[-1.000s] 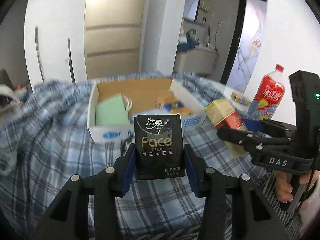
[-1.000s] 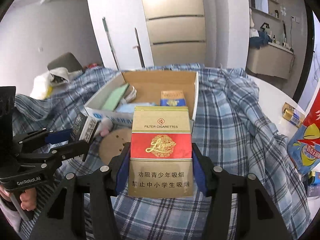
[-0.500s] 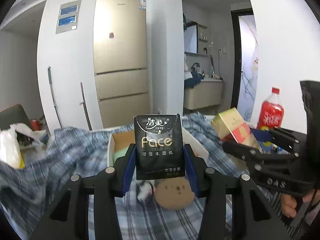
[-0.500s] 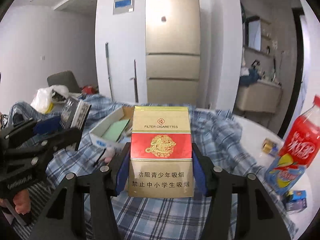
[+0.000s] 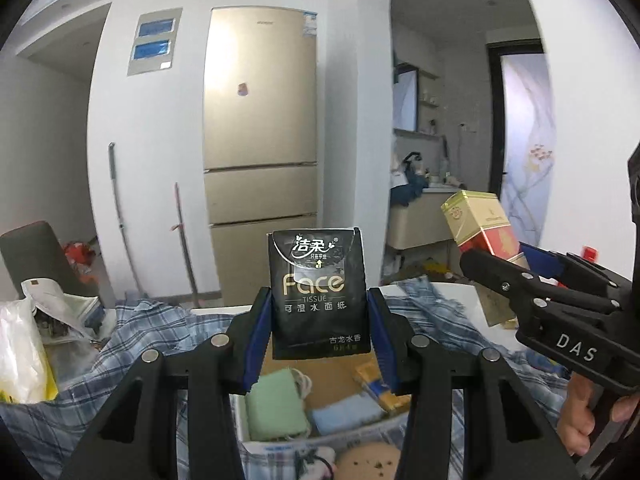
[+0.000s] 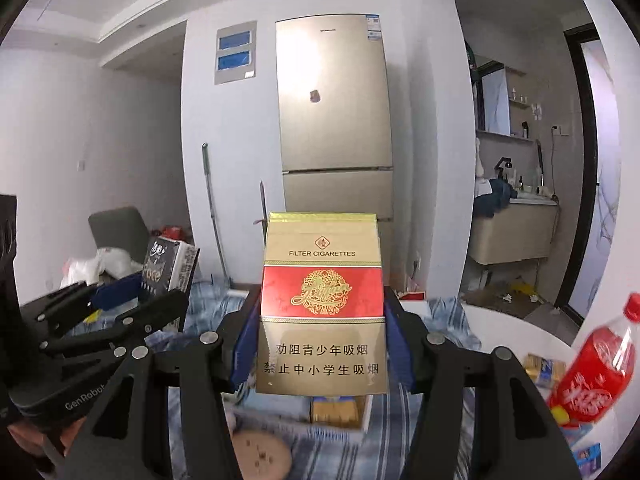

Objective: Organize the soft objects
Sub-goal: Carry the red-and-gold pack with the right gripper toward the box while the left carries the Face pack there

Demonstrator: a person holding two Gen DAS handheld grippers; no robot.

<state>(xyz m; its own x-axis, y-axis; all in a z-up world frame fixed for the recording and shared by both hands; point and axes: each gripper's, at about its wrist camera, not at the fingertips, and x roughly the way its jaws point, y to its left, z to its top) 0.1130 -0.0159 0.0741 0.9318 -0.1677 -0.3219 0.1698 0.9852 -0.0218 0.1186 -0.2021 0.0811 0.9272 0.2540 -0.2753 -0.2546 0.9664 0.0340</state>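
Left wrist view: nearest, at six o'clock, the left gripper (image 5: 319,316) has its jaws pinching a black tissue pack (image 5: 319,294) by its two side edges, upright, label facing the camera, lifted clear above the cardboard box (image 5: 320,396) on the plaid-covered table (image 5: 132,344). The box sits directly below and just beyond the pack, already holding a green cloth (image 5: 276,406) and a blue folded cloth (image 5: 346,408). At three o'clock the right gripper (image 5: 500,276) carries a gold-and-red cigarette carton (image 5: 482,226), raised level with the pack and near it. In the right wrist view the right gripper's jaws are closed on the carton's lower sides, so neither pair is spread wider than its load. Beyond, at twelve o'clock, stands a fridge (image 5: 260,128). The risk, as I judge it: the pack is soft, so a firm squeeze may crumple it, while a slack one lets it slip and fall outside the box. Both loads hang close together, so swinging either downward could knock the other.
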